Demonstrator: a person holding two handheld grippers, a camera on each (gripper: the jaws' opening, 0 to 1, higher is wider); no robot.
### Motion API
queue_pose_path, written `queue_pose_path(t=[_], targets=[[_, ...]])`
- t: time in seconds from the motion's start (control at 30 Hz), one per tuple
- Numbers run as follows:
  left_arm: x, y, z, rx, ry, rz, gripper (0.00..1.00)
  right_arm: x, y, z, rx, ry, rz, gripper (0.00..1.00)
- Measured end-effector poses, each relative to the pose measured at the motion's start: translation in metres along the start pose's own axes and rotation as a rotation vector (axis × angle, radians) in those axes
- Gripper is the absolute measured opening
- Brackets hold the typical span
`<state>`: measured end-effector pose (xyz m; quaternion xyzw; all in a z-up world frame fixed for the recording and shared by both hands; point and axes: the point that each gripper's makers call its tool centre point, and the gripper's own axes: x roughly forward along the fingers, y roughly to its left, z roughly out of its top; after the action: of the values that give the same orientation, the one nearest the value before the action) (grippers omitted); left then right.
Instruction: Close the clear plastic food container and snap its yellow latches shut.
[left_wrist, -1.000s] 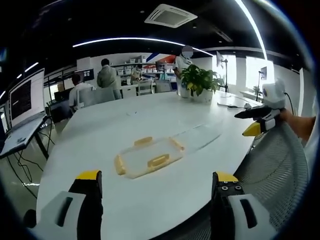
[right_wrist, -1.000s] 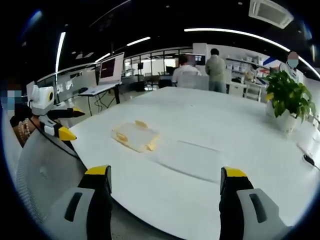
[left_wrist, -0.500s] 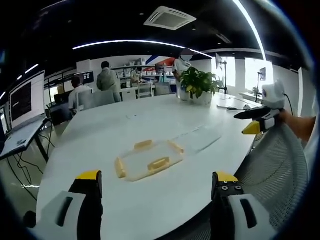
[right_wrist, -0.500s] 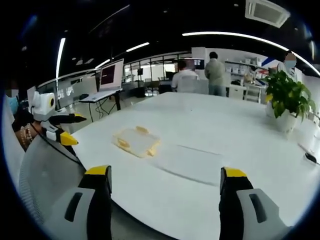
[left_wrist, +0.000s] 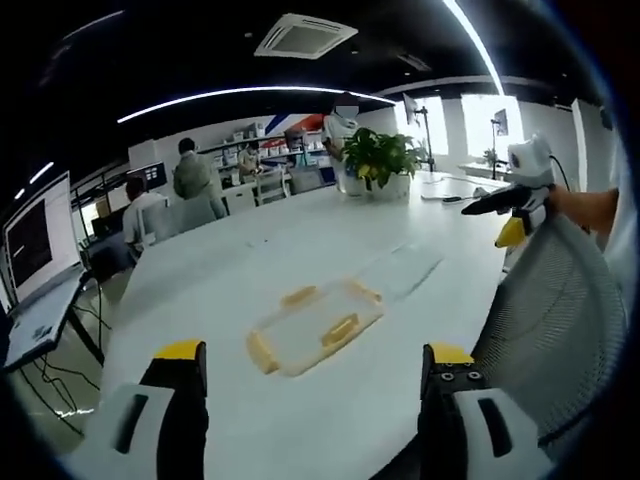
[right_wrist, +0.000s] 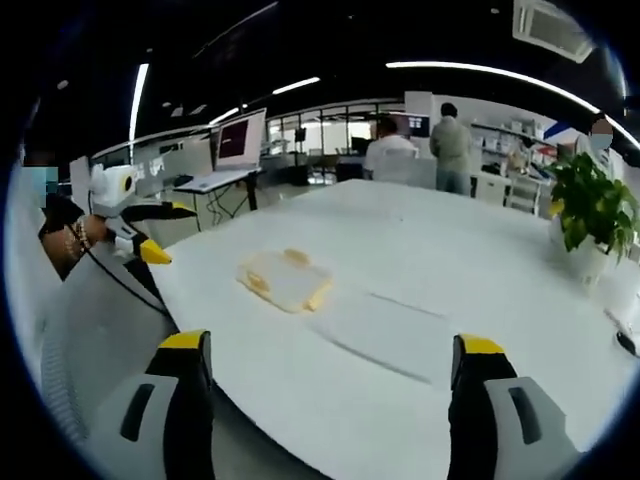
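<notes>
While both hand-held grippers hover spread, grasping nothing, task not begun. Container (left_wrist: 312, 330) with yellow latches (left_wrist: 340, 330) on worktop (left_wrist: 220, 270); clear lid (left_wrist: 405, 270) flat just beside container, plant (left_wrist: 375, 160) side. Left: fit lid, snap latches.

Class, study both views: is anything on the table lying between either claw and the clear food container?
Nothing visible does. Bare white table lies between the left claw and the container, and likewise before the right claw. Its clear lid lies flat beside it, and a mesh chair back stands off to one side.
</notes>
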<state>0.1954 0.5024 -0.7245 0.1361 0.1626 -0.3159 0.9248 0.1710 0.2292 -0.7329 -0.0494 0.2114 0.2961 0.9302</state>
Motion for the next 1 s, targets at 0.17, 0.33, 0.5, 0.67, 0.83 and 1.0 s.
queue_pose_path(t=[0.17, 0.33, 0.5, 0.67, 0.83, 1.0], targets=[[0.009, 0.017, 0.004, 0.008, 0.012, -0.056, 0.81, 0.02, 0.013, 0.015, -0.058, 0.041, 0.137, 0.99], [0.02, 0.036, 0.007, 0.019, 0.033, -0.122, 0.72, 0.047, 0.022, 0.029, -0.222, 0.093, 0.249, 0.98], [0.034, 0.051, -0.001, 0.093, 0.132, -0.191, 0.68, 0.073, 0.031, 0.049, -0.337, 0.097, 0.37, 0.99], [0.051, 0.063, -0.016, 0.205, 0.26, -0.256, 0.71, 0.098, 0.025, 0.059, -0.455, 0.124, 0.4, 1.0], [0.065, 0.066, -0.025, 0.267, 0.341, -0.331, 0.68, 0.117, 0.027, 0.058, -0.506, 0.155, 0.48, 0.96], [0.076, 0.066, -0.032, 0.29, 0.391, -0.409, 0.64, 0.134, 0.02, 0.044, -0.531, 0.26, 0.496, 0.95]])
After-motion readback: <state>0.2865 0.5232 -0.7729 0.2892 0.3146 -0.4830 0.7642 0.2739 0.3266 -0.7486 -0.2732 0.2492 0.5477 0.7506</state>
